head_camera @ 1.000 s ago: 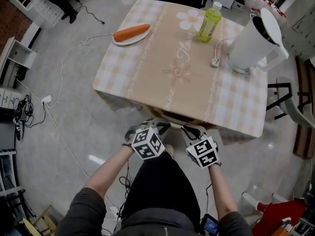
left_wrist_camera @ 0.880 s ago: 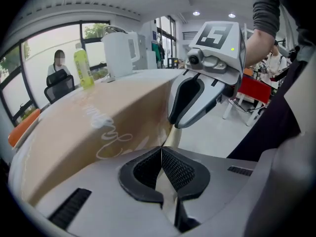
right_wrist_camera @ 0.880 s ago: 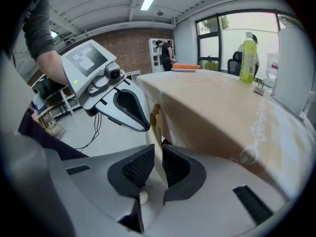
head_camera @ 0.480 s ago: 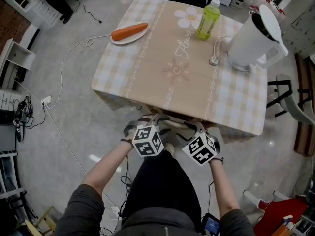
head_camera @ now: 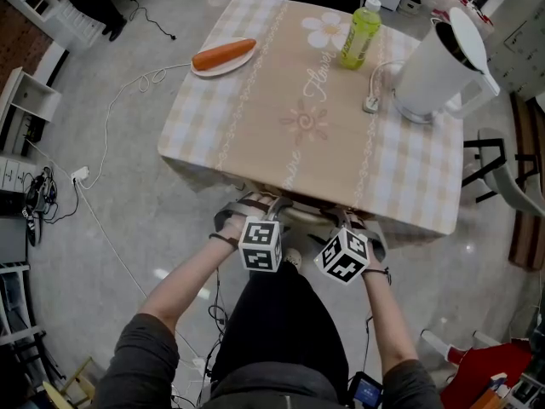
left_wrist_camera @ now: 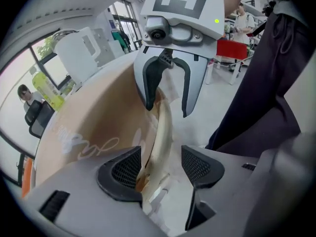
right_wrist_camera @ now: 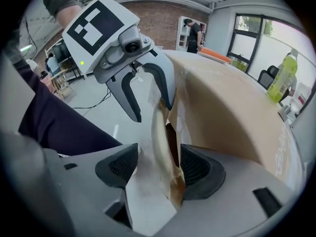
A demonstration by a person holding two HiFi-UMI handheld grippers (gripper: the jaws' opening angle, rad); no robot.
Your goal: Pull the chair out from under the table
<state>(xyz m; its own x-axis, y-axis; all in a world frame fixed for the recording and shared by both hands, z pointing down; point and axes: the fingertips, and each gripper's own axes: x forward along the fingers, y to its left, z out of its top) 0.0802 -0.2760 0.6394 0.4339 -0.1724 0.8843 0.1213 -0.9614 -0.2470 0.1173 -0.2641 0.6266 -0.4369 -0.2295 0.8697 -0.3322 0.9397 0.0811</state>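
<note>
Chair is noted tucked under counter edge. L tongs and R tongs, jaws just been opening, are held apart astride backrest rail, unclamped. Rec.: both to be closed firmly, then rail drawn straight back.

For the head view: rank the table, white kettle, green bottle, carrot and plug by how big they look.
1. table
2. white kettle, which stands tall, so nearness to the camera may enlarge it
3. green bottle and carrot: they look about alike, so not ranked
4. plug
</note>
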